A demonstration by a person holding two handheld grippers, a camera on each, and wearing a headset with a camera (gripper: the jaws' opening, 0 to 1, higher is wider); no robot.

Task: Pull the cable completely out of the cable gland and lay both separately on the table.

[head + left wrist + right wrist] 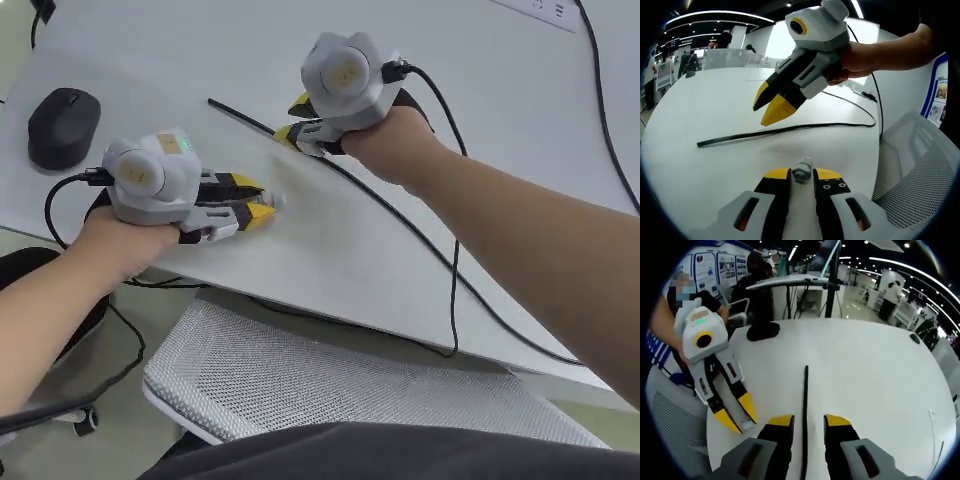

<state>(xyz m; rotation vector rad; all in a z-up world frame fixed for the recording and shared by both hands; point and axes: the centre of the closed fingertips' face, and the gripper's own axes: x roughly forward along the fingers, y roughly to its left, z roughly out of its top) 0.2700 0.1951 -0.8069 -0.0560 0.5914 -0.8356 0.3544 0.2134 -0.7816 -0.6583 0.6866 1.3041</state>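
At the near edge of the tabletop, the left hand-held gripper is clamping the gland between its tips, with one end poking forward. I cannot tell whether the gland is touching the surface yet.

Farther back, the right hand-held gripper is hovering with its jaws standing apart, straddling the cable without pinching it. The cable is lying flat and free, its loose end pointing away beyond the right tips. The rest is trailing off to the person's right and over the tabletop's edge. Gland and cable are sitting apart, with nothing threaded through.

Judgement: the pull-out is looking done, and the step in hand is setting the gland down.
- **Lowering:** bring it down until it is resting on the surface before the jaws are parting.
- **Placing:** choose a spot inboard of the edge, because a rounded body may be rolling.
- **Releasing:** open slowly and back straight out along the jaw line, so the tips are not flicking it.
- **Right side:** lift straight up, so it is not dragging the cable toward the gland.
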